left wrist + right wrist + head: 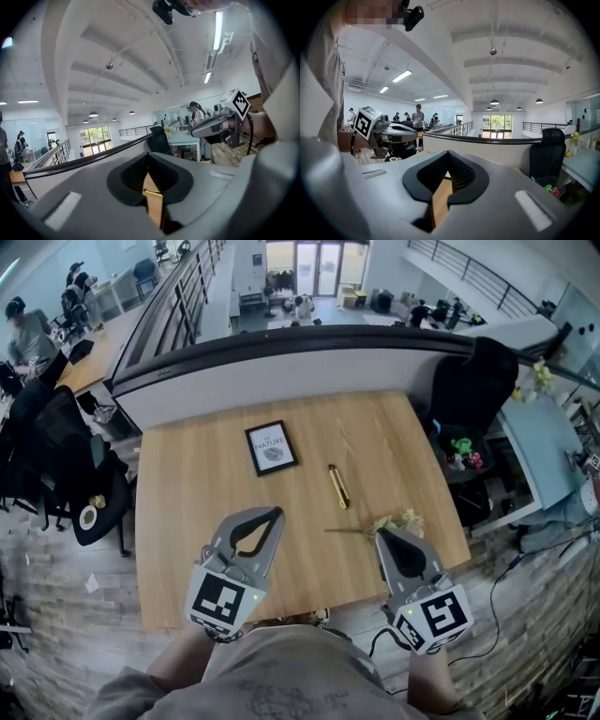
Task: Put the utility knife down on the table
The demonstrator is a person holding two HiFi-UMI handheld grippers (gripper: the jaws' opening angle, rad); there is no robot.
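Observation:
The gold utility knife (338, 486) lies flat on the wooden table (187, 521), right of centre, with nothing touching it. Both grippers hover over the table's near edge, well short of the knife. My left gripper (276, 514) is shut and empty, its tips below and left of the knife. My right gripper (382, 534) is shut too and holds nothing, its tips below and right of the knife. In the left gripper view the jaws (147, 157) meet with only table showing in the gap. The right gripper view shows its jaws (449, 154) closed the same way.
A black-framed picture (271, 447) lies flat left of the knife. A dried flower sprig (398, 520) lies just ahead of the right gripper. A curved partition wall (309, 352) backs the table, with a black chair (473, 371) at the right and dark chairs (56, 456) at the left.

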